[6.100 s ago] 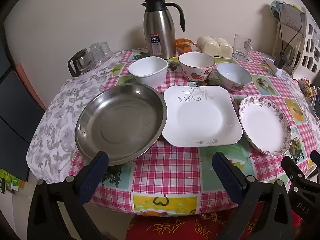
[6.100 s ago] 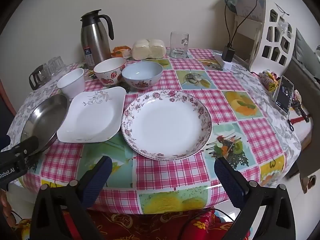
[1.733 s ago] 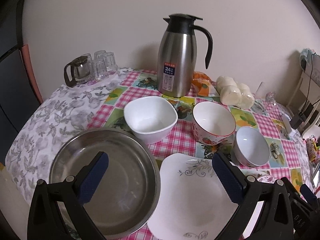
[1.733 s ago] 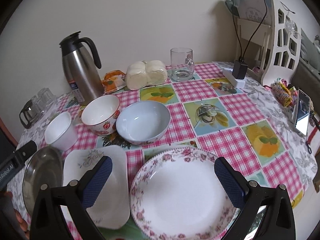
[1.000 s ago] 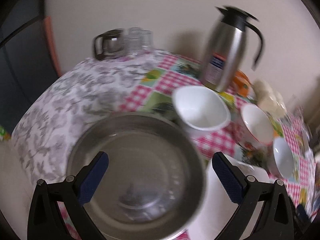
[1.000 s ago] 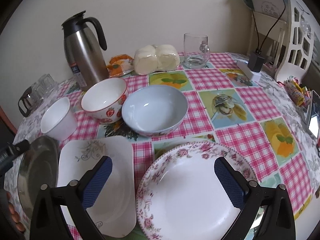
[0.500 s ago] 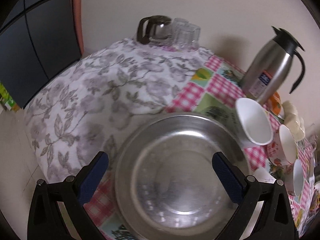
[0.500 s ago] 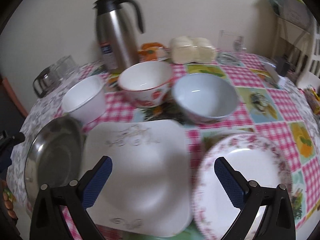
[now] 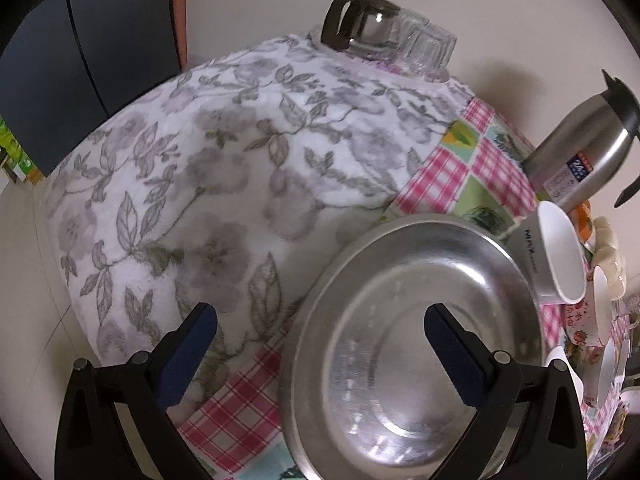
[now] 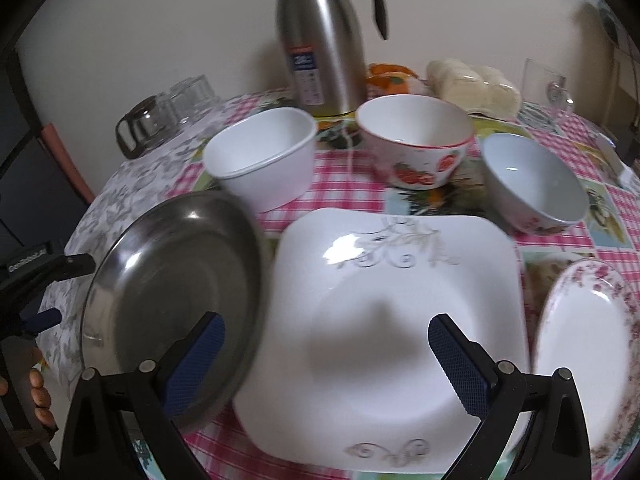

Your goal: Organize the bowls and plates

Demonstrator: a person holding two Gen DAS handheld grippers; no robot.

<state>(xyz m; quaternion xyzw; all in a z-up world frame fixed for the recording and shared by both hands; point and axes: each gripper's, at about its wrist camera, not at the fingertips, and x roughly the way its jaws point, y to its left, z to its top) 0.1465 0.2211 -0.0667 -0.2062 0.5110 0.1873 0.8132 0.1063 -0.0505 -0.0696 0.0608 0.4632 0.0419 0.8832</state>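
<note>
Lower frame, left wrist view: left gripper [image 9: 320, 354], fingers spread and grasping nothing, was swung leftward to straddle the near-left rim of the round stainless-steel plate [image 9: 404, 344].

Lower frame, right wrist view: right gripper [image 10: 326, 356], likewise released, was brought over the square white plate with grey scrollwork [image 10: 384, 320]; the round floral-rimmed plate [image 10: 580, 352] was displaced to the right edge.

Mid frame: square white bowl [image 10: 262, 156], strawberry-patterned bowl [image 10: 414, 146], pale blue bowl [image 10: 534, 182], all unstacked.

Upper frame: steel vacuum jug [image 10: 324, 36].

Stacking was judged not yet begun; the steel plate appeared chosen first.
</note>
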